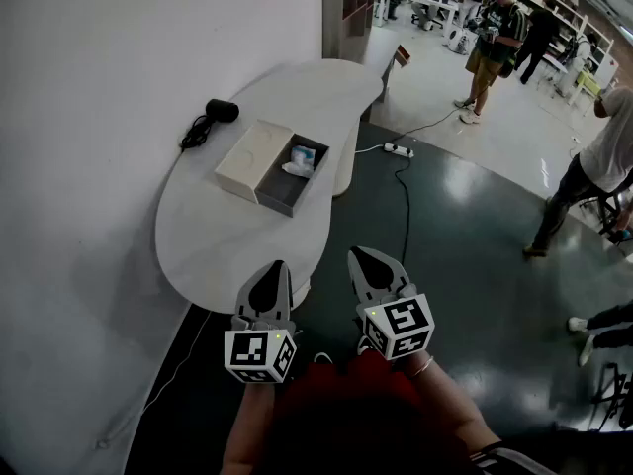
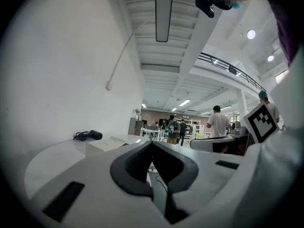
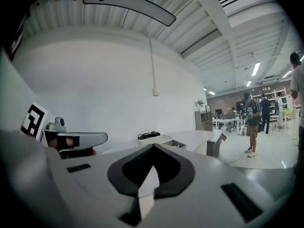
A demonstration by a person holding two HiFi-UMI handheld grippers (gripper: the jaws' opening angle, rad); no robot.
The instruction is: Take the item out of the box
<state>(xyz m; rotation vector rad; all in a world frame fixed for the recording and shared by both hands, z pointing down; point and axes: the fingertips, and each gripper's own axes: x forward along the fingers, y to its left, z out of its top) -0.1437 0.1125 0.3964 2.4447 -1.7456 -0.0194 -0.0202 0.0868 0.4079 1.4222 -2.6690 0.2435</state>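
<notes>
An open grey box [image 1: 282,188] lies on the white oval table [image 1: 218,236], with its cream lid [image 1: 249,156] next to it on the left. A white and blue item [image 1: 304,158] sits in the box's far end. Both grippers hang short of the table's near edge, well apart from the box. My left gripper [image 1: 280,263] is shut and empty, and so is my right gripper [image 1: 354,252] beside it. The left gripper view shows the shut left gripper [image 2: 152,143] with the lid [image 2: 107,143] far ahead. In the right gripper view the right gripper [image 3: 153,145] points toward the box [image 3: 175,143].
A black coiled cable with a plug [image 1: 210,119] lies on the table beyond the box, near the white wall. On the dark floor to the right are a power strip [image 1: 398,149] and its cord. Several people [image 1: 492,52] stand further off, and a grey shelf unit [image 1: 346,13] stands behind the table.
</notes>
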